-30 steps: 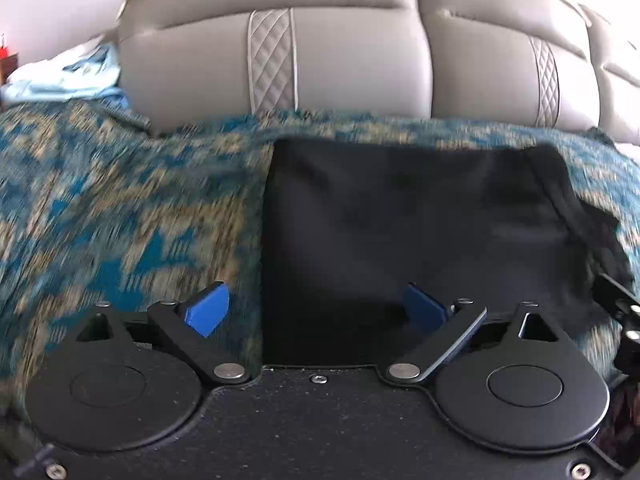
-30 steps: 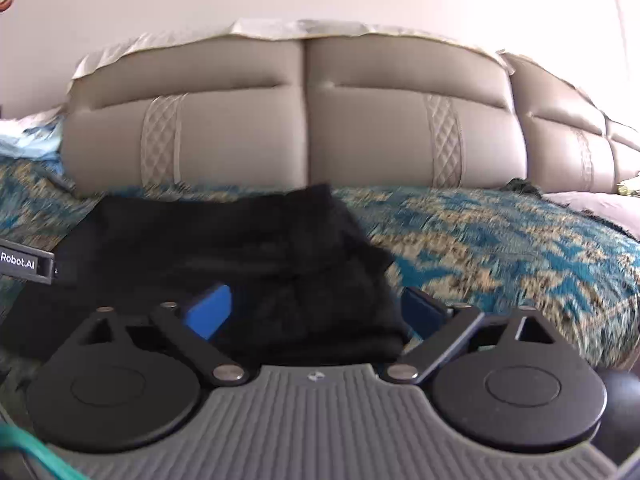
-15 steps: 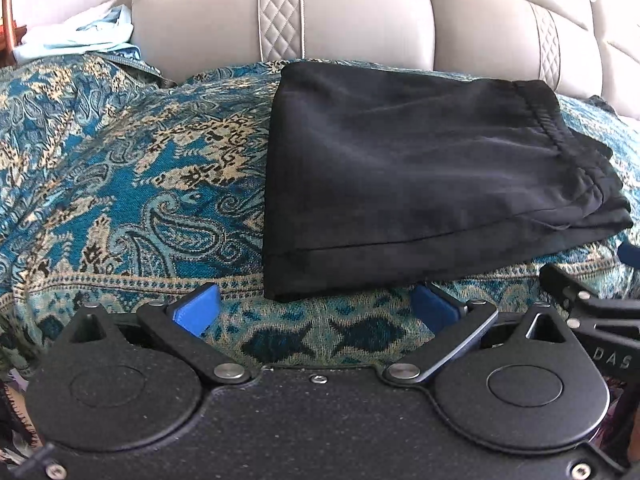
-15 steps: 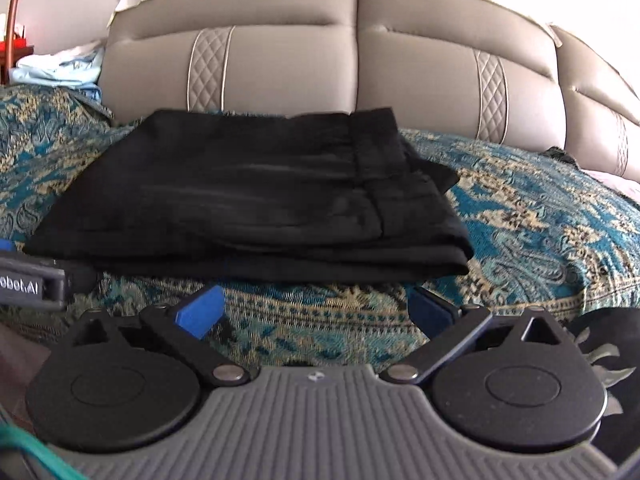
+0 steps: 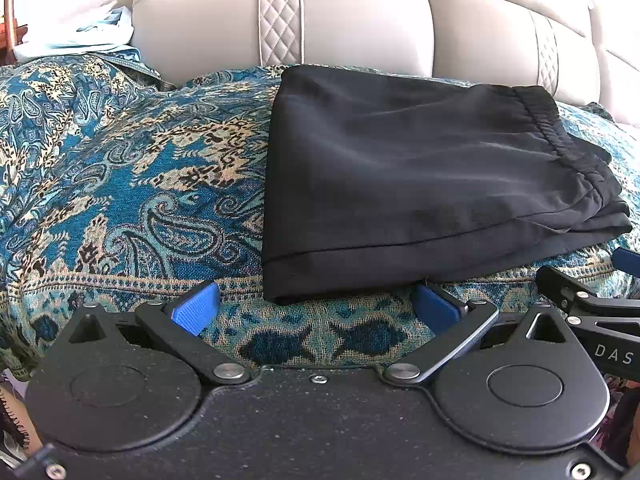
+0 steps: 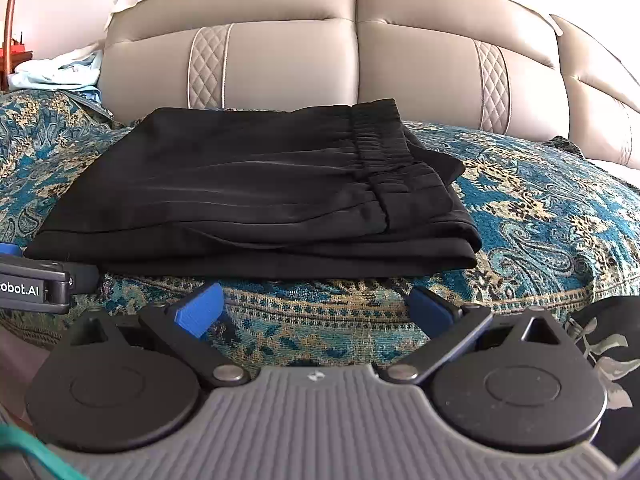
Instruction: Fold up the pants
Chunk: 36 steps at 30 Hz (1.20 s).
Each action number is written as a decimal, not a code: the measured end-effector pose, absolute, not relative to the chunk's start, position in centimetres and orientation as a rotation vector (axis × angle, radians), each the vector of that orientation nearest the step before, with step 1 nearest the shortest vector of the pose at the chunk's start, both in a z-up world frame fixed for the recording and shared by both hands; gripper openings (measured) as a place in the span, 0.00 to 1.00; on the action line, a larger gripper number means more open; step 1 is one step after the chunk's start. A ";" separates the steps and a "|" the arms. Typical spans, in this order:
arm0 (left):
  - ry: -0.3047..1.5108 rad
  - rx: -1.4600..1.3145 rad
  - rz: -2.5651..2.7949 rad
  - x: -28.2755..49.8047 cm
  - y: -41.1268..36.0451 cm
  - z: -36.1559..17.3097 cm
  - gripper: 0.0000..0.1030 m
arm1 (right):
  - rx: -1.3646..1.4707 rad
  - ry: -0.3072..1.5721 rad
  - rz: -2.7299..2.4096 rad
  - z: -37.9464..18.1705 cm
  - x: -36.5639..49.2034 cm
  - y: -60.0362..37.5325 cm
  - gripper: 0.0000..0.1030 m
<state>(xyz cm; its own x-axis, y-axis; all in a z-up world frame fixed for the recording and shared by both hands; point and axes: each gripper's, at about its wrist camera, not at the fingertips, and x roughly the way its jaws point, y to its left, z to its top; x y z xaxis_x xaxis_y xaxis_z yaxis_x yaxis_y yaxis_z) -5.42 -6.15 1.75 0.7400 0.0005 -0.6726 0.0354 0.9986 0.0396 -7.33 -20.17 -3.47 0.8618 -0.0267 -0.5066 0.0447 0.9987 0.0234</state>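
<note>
You face plain black fabric pants [image 5: 420,184] on a teal-blue bedspread [image 5: 132,168] woven with tan and black paisley. Behind sits a grey-beige padded headboard [image 6: 304,60] with diamond-quilted strips. Your black grippers carry bright blue finger pads [image 5: 196,307].

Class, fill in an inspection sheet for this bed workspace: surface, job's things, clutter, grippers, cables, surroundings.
Surface: paisley bedspread, teal and tan, wrinkled.
Job's things: black pants lying folded in a flat stack, waistband at right.
Clutter: pale blue cloth far left by the headboard.
Grippers: left gripper and right gripper both open, empty, short of the pants.
Cables: green cord at the lower left of the right view.
Surroundings: padded beige headboard.
</note>
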 end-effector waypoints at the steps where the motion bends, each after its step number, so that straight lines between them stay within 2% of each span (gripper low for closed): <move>1: 0.737 0.048 -0.018 -5.2 -6.0 1.7 1.00 | 0.035 0.530 -0.035 -3.5 -7.3 -20.1 1.00; 36: 0.759 0.040 -0.009 -4.7 -5.9 1.7 1.00 | 0.038 0.524 -0.029 -3.6 -7.4 -20.1 1.00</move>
